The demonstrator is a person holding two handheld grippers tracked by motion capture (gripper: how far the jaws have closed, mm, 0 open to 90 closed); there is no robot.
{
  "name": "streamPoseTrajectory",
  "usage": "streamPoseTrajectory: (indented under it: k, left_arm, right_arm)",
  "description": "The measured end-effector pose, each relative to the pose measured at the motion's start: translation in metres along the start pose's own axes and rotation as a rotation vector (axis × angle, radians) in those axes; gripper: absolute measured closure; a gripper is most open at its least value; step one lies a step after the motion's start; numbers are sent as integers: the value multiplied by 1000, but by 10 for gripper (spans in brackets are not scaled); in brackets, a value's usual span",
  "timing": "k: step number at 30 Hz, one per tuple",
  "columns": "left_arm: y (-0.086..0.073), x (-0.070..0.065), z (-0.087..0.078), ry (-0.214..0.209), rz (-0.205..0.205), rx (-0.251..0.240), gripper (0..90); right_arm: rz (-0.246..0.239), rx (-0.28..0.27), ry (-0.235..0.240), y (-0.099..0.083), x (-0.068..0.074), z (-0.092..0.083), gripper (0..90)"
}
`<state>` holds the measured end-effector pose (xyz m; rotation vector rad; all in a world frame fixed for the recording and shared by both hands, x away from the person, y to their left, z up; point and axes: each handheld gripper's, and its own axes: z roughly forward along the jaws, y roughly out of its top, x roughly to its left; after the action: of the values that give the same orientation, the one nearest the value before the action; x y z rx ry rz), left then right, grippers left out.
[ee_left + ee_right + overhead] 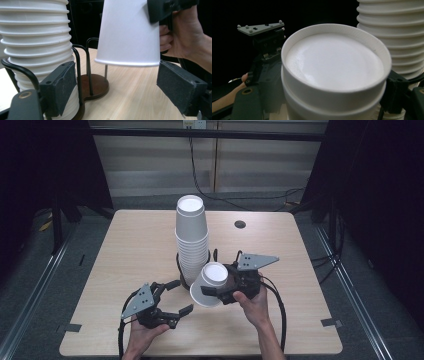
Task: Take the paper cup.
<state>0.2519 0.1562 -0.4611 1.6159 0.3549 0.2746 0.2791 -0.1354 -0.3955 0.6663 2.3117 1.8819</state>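
- High view: a light wooden table (140, 245) carries a tall stack of white paper cups (191, 237), upside down, seated in a dark wire holder (181, 270) near the table's middle.
- The right gripper (216, 292) sits just to the right of the stack's foot, its jaws pinching a single white cup (211, 282). This cup is bottom up, tilted, and raised off the table, close beside the stack.
- The left gripper (176, 297) lies lower left of the stack, held in the person's left hand (142, 335); its jaws are spread with nothing between them.
- Left gripper view: the two black padded jaws stand well apart, with bare tabletop between them. The single cup (128, 32) hangs mouth down above that gap, its rolled rim clear of the table, with the right gripper's jaw pad pressed on its wall at top right and the right hand (185, 37) behind it.
- The cup stack (37, 47) fills the left side, ringed by the black wires of the holder, whose round brown base (96, 86) rests on the wood.
- Right gripper view: the single cup's (334, 67) recessed bottom faces the camera, clamped between the black jaws at either side. The stack (394, 35) rises just beside it at the right, and the left gripper's grey plate (260, 27) shows farther off at upper left.
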Motion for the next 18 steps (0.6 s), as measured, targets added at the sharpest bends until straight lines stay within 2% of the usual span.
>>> streamPoseTrajectory:
  k: [1,2,3,8,10,11,13,18]
  left_arm:
    - [0,-2,2,-18,1,6,157]
    - [0,-2,2,-18,1,6,157]
    - [1,-4,5,-37,18,20,157]
    - [2,-6,10,-66,16,22,155]
    - [2,-3,15,-75,-7,13,154]
    - [2,-1,16,-86,-16,24,154]
    - [1,0,19,-84,-18,41,154]
    - [0,-1,25,-123,-15,51,137]
  right_arm:
    - [6,-9,12,-4,-1,0,216]
    - [6,-9,12,-4,-1,0,216]
    - [7,0,15,-7,-1,2,216]
    - [6,-1,32,-11,0,4,216]
    - [8,12,33,-13,1,7,216]
    - [6,14,39,-13,1,8,216]
    - [11,15,45,-15,1,9,216]
    - [-6,16,62,-15,3,13,217]
